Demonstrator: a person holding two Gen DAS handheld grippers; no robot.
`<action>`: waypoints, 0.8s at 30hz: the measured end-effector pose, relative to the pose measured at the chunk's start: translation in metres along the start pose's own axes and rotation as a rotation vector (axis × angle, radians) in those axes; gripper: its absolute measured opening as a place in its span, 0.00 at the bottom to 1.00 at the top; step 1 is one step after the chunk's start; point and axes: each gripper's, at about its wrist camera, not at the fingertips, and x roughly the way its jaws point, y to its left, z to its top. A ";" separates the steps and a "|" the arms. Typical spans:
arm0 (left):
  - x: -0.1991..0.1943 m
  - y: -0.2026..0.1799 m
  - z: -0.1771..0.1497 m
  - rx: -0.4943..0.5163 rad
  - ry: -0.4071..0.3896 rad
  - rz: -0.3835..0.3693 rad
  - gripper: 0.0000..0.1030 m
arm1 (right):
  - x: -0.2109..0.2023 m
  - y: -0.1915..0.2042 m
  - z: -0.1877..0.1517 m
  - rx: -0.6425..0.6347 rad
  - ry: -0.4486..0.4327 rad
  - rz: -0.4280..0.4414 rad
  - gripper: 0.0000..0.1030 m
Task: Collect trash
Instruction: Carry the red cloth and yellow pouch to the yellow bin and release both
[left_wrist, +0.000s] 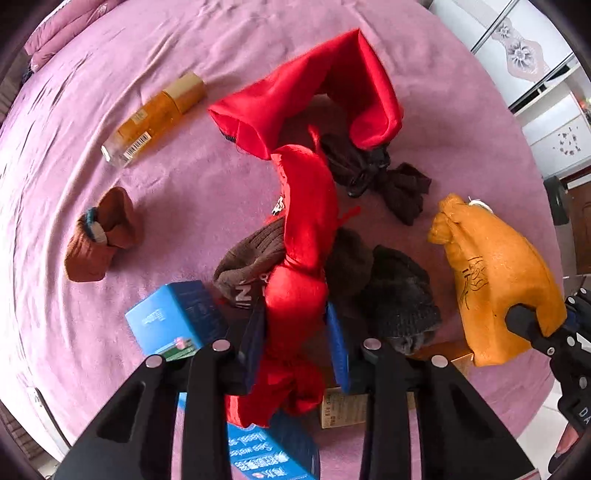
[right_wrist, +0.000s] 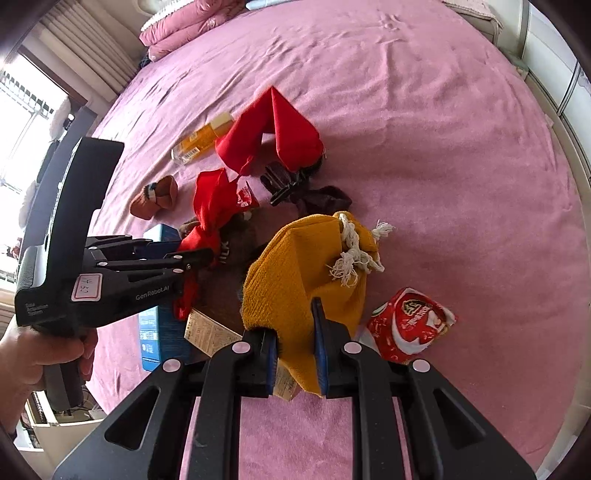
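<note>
On a pink bedspread (right_wrist: 424, 129), my left gripper (left_wrist: 297, 332) pinches a red cloth (left_wrist: 303, 229) lifted from a heap of dark knitwear (left_wrist: 399, 295). My right gripper (right_wrist: 293, 350) clamps a mustard pouch (right_wrist: 299, 266). A red snack wrapper (right_wrist: 410, 325) lies just beside the pouch, an amber bottle (left_wrist: 155, 118) well apart.

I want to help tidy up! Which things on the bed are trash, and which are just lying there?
Probably trash:
red snack wrapper
blue box
orange bottle
paper label

Probably just lying about (two are being picked up anyway):
red cloth
yellow hat
brown sock ball
dark hats
</note>
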 end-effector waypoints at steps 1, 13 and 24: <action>-0.007 0.000 -0.001 -0.013 -0.018 -0.026 0.30 | -0.004 -0.001 0.000 0.000 -0.005 0.004 0.15; -0.089 -0.047 -0.022 0.021 -0.118 -0.125 0.30 | -0.076 -0.021 -0.013 0.006 -0.076 0.060 0.15; -0.108 -0.174 -0.025 0.173 -0.117 -0.200 0.30 | -0.156 -0.089 -0.053 0.043 -0.122 0.043 0.15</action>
